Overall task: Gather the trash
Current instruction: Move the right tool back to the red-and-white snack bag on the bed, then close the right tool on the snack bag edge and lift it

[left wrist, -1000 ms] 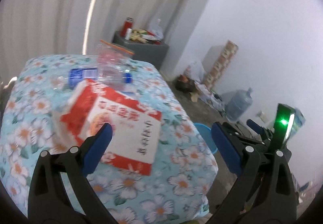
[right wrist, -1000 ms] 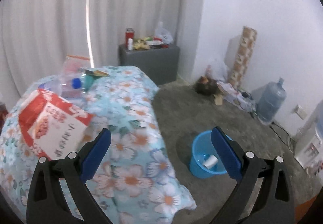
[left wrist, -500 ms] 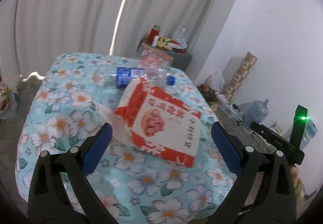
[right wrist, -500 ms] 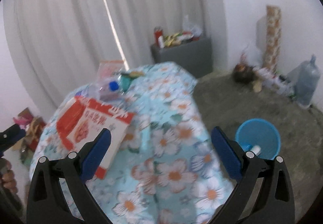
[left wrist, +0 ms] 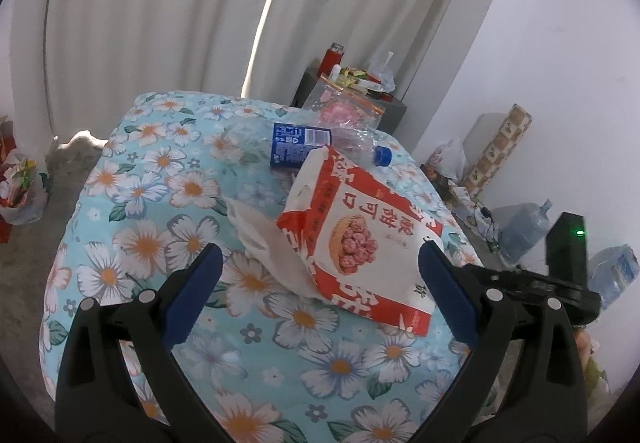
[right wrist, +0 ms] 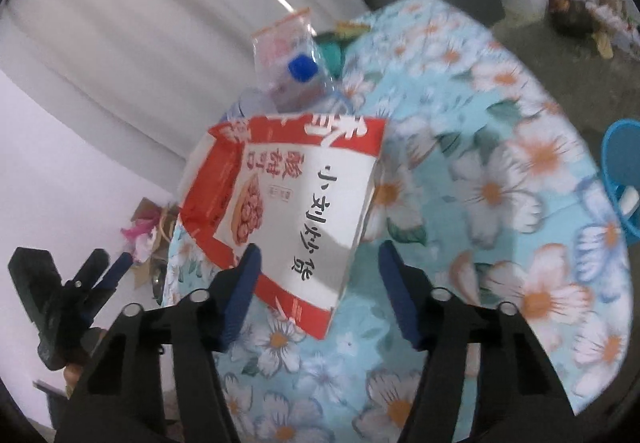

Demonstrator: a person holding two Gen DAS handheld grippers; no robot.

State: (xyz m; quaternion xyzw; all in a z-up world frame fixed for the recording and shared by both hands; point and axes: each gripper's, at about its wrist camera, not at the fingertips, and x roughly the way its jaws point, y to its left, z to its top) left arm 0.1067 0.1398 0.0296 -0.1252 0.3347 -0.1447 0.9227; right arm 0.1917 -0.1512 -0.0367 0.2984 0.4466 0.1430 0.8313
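Floral tablecloth (left wrist: pixel 160 179), white curtains (left wrist: pixel 160 11), blue bin (right wrist: pixel 624 171) on floor.

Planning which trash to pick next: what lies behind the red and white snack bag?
Behind the snack bag lie a clear bottle with a blue cap, a blue-labelled wrapper and a clear zip bag. The bottle's lower part is hidden.

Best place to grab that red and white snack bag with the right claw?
Take the snack bag by its near bottom edge, coming in low from the table's near side. That flat thin edge lies between the right claw pads as its jaws close, not yet pinching.
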